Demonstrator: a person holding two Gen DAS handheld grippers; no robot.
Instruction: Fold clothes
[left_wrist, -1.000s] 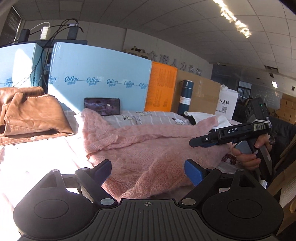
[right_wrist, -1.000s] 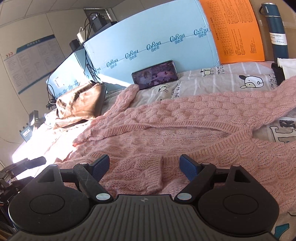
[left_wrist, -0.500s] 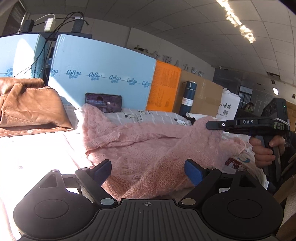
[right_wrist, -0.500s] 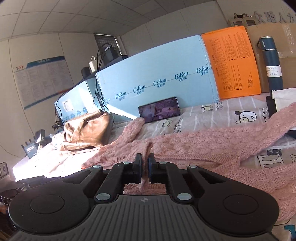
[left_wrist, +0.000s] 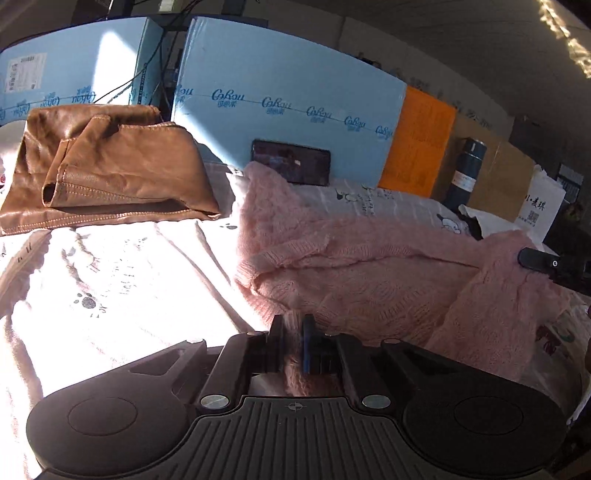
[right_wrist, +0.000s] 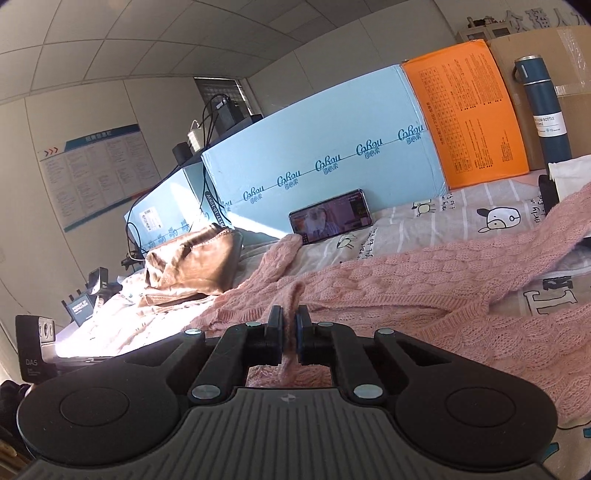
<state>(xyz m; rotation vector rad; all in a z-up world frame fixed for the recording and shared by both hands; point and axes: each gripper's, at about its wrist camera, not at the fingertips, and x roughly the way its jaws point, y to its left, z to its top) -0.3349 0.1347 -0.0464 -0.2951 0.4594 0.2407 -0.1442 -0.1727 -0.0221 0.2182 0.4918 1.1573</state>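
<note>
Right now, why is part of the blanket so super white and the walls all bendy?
Left wrist view: hard sunlight washes out the printed sheet, hiding its pattern, while the pink sweater sits in shade. Right wrist view: the fisheye lens curves the blue box and ceiling lines; only a small glare patch shows at far left.

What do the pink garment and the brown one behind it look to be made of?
Pink sweater: soft knitted yarn, probably wool or acrylic; cable pattern and fuzzy surface show. Brown garment: smooth leather or imitation leather, with sheen and contrast topstitching; which one cannot be told.
</note>
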